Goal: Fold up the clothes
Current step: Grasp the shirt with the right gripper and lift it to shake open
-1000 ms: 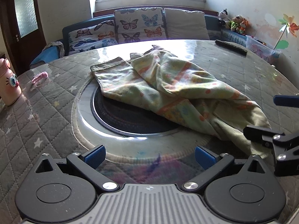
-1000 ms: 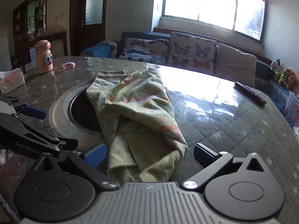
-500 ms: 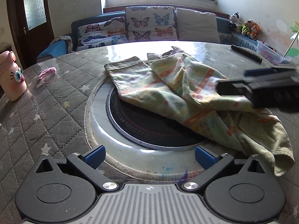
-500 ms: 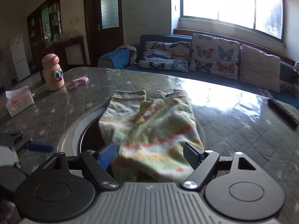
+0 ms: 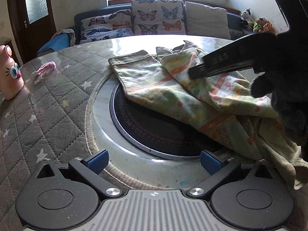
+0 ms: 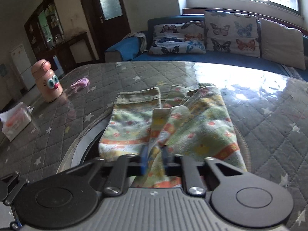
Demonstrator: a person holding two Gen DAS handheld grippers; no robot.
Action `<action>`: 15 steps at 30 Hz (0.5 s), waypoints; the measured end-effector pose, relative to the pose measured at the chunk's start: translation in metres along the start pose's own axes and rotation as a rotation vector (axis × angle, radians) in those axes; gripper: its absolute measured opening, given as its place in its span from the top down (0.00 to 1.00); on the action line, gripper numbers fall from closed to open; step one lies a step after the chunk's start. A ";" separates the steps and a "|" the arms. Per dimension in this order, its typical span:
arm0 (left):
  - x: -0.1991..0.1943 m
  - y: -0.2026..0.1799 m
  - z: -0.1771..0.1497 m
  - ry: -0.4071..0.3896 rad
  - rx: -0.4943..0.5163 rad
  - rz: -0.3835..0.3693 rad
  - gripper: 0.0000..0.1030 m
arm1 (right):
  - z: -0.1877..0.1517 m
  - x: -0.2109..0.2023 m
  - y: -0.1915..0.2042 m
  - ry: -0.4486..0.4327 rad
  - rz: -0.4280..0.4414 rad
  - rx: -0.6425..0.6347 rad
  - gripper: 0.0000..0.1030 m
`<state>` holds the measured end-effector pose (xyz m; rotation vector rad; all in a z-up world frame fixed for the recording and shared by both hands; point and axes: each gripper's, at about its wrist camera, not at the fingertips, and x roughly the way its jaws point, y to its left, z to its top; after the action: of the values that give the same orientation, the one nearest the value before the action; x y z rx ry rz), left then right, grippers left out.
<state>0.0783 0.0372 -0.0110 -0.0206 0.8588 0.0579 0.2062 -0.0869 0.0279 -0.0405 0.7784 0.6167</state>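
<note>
Right tongs [image 6: 155, 158] clamp a fold of my patterned trousers [image 6: 173, 127] on the worktop [image 6: 269, 119], left tongs [image 5: 153, 162] spread wide, empty.

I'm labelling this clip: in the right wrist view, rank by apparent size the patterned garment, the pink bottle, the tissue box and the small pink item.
1. patterned garment
2. pink bottle and tissue box: look alike, unranked
3. small pink item

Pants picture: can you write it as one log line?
right tool: shut on pants | left tool: open, holding nothing | pants: crumpled on table
</note>
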 end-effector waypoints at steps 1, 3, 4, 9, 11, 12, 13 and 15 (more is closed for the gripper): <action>0.000 0.000 0.001 -0.002 0.000 0.000 0.01 | 0.001 -0.004 -0.003 -0.017 -0.010 0.000 0.97; 0.000 -0.001 0.004 -0.007 0.002 0.000 0.01 | 0.003 -0.018 -0.013 -0.054 -0.037 0.007 0.98; 0.000 -0.002 0.006 -0.009 0.003 -0.001 0.01 | 0.005 -0.026 -0.018 -0.076 -0.051 0.013 0.98; 0.001 -0.010 0.014 -0.022 0.010 -0.009 0.01 | 0.010 -0.067 -0.053 -0.165 -0.146 0.045 0.98; 0.000 -0.016 0.018 -0.029 0.017 -0.015 0.00 | 0.009 -0.080 -0.067 -0.187 -0.189 0.054 0.98; 0.001 -0.019 0.021 -0.032 0.022 -0.017 0.00 | 0.008 -0.095 -0.083 -0.205 -0.228 0.072 0.98; 0.001 -0.022 0.023 -0.035 0.028 -0.018 0.00 | 0.008 -0.100 -0.089 -0.211 -0.242 0.078 0.98; 0.001 -0.028 0.028 -0.042 0.041 -0.021 0.00 | 0.003 -0.118 -0.112 -0.238 -0.311 0.113 0.98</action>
<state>0.1017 0.0104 0.0061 0.0095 0.8178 0.0211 0.2039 -0.2384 0.0878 0.0155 0.5599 0.2751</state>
